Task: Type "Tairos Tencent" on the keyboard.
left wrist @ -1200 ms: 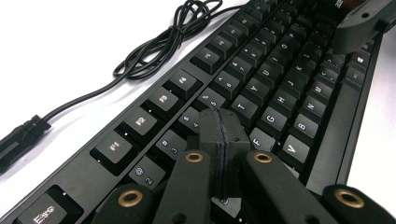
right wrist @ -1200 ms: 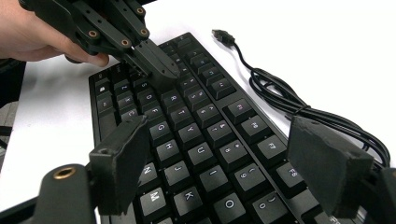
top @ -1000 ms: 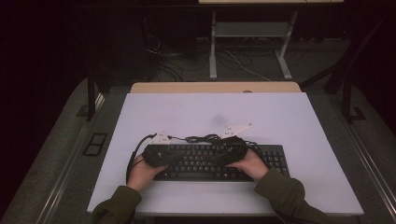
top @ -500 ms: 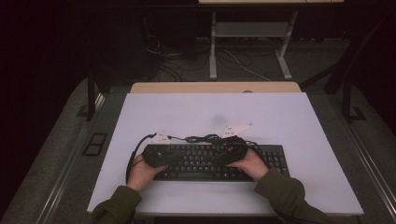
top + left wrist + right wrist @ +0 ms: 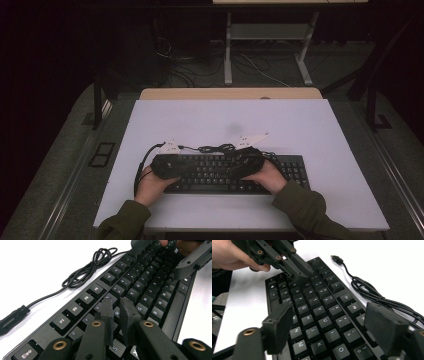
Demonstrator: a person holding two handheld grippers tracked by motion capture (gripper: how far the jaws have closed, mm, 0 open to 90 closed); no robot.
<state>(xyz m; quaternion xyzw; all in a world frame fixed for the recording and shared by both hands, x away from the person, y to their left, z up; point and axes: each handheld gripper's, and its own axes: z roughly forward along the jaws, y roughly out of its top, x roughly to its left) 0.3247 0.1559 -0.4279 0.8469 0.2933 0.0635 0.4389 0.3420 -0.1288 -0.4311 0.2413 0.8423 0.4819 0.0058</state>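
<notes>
Keyboard (image 5: 235,172) flat on the bench (image 5: 300,130), both tools over its keys.
My left tool (image 5: 117,305) has just cracked open, still narrow; my right tool (image 5: 329,322) has narrowed slightly, still wide, holding nothing. Next, I reckon, a careful key press.

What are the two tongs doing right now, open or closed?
Left tongs: nearly closed, just been opening a little, holding nothing, over the keyboard.
Right tongs: open wide, just been closing slightly, holding nothing.
</notes>
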